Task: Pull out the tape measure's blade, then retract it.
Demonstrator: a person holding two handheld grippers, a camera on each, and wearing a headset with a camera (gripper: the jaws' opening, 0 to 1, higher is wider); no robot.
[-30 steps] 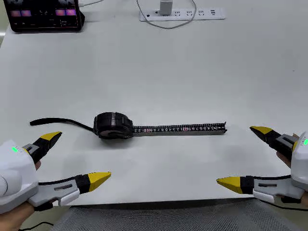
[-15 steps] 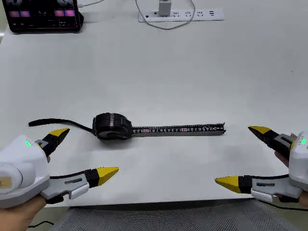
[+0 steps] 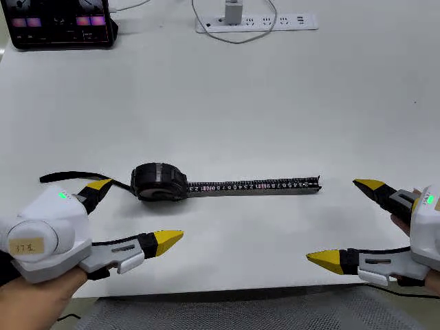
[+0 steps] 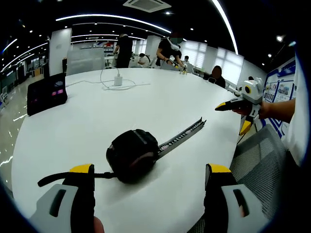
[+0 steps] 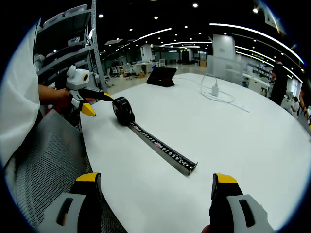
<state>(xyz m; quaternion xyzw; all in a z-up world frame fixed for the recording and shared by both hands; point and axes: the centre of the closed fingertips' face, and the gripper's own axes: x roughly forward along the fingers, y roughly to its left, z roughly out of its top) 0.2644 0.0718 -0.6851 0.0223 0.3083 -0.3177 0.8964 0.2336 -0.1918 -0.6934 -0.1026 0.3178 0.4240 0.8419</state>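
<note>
The white surface (image 3: 275, 103) carries the tape measure (image 3: 159, 181) toward its near edge, left of centre. The case appears to stand on its base. The left hand-held gripper (image 3: 139, 210) sits at the near-left corner, jaws spread wide and empty, near the case but clear of it. The right hand-held gripper (image 3: 337, 220) sits toward the near-right corner, equally wide and empty. The blade (image 3: 254, 185) lies drawn out toward the right edge, parallel to the near edge. A black strap (image 3: 69, 177) trails toward the left edge. The end hook (image 3: 318, 183) rests apart from the right jaws. Judgement: the case looks rigid, dense and smooth, liable to slide, so clamp it across its flat sides. The blade looks thin and springy and may kink, so take it at the hook. Against the earlier pictures, the left hand-held gripper has advanced toward the case. The tape measure and the right hand-held gripper are unchanged.
</note>
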